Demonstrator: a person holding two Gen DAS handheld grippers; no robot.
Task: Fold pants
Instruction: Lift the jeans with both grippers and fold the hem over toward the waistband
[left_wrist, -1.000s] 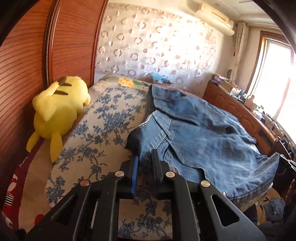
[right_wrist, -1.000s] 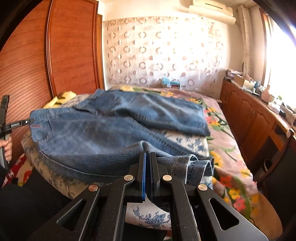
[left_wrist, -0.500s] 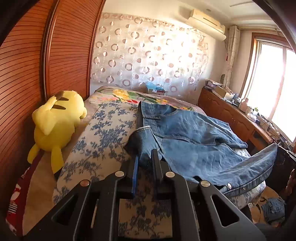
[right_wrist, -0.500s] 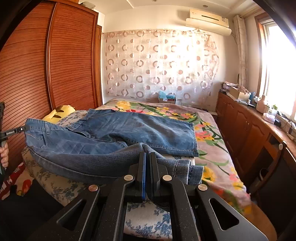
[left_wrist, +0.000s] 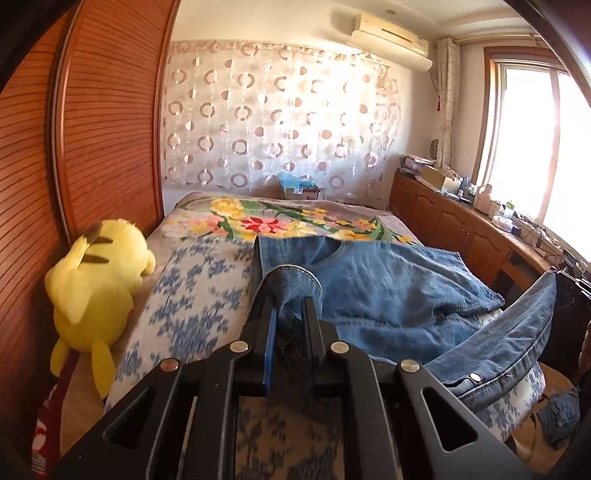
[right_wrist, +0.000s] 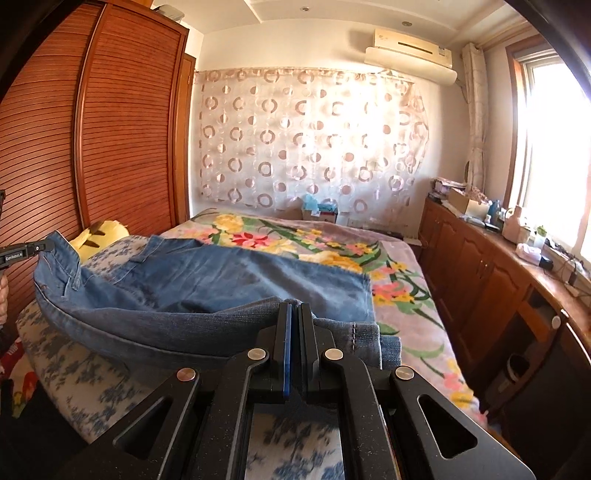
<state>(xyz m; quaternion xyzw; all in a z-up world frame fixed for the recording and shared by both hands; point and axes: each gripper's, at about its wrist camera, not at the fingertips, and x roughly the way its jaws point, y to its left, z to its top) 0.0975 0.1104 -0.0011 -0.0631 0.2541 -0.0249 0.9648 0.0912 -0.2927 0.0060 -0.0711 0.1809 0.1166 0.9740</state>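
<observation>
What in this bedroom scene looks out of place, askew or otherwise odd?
A crumpled scrap of denim lies on the floor beside the bed, apart from the jeans being folded. The yellow plush toy slumps face down against the wardrobe. Nothing looks spilled or damaged.

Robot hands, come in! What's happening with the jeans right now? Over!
Left gripper shut on blue denim jeans at the waistband. Right gripper shut on a leg hem. Near half lifted, far half flat on floral bed. Yellow plush toy off to the side.
</observation>
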